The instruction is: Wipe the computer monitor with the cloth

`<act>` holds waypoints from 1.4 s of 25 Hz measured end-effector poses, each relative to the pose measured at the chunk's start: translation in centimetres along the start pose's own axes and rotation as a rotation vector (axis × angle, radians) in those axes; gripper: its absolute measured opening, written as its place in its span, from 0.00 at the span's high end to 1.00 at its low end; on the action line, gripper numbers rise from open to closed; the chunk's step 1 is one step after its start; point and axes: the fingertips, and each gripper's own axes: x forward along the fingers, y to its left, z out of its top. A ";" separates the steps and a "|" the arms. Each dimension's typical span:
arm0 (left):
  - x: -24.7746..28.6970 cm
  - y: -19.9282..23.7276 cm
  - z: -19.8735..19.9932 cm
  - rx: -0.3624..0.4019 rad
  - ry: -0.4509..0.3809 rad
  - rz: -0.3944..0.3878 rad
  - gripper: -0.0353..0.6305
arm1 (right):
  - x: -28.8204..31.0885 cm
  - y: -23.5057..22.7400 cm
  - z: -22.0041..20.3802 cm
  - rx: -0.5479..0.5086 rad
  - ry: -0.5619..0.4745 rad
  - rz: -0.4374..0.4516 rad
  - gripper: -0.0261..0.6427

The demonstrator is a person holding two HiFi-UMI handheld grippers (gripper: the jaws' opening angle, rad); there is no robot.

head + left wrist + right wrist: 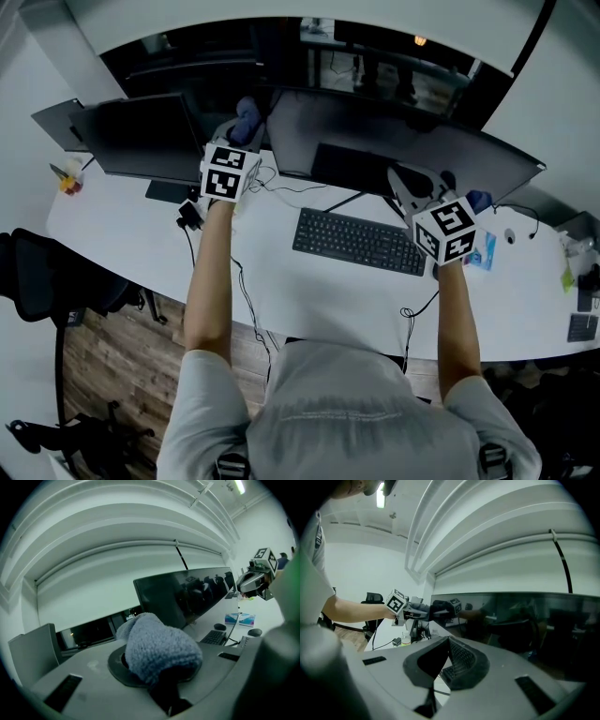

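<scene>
Two jaws of the left gripper [240, 126] pinch the cloth [159, 648] near the monitor [403, 141]. The right gripper [447, 641] is pressed together, empty.

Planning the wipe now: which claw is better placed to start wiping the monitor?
Left. The left claw is shut on the fluffy blue-grey cloth, close to the wide black curved monitor. The right claw holds nothing.

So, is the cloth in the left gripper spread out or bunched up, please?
Bunched up: the cloth is a rounded wad pinched in the left gripper.
</scene>
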 end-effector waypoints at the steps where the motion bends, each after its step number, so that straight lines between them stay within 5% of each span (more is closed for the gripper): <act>1: 0.2 -0.2 -0.5 -0.010 0.006 -0.005 0.87 | 0.1 -0.1 -0.2 0.008 0.002 -0.002 0.96; 35: 5.4 -6.4 -18.4 -0.194 0.271 -0.127 0.87 | 3.5 -0.2 -8.2 0.140 0.144 -0.040 0.96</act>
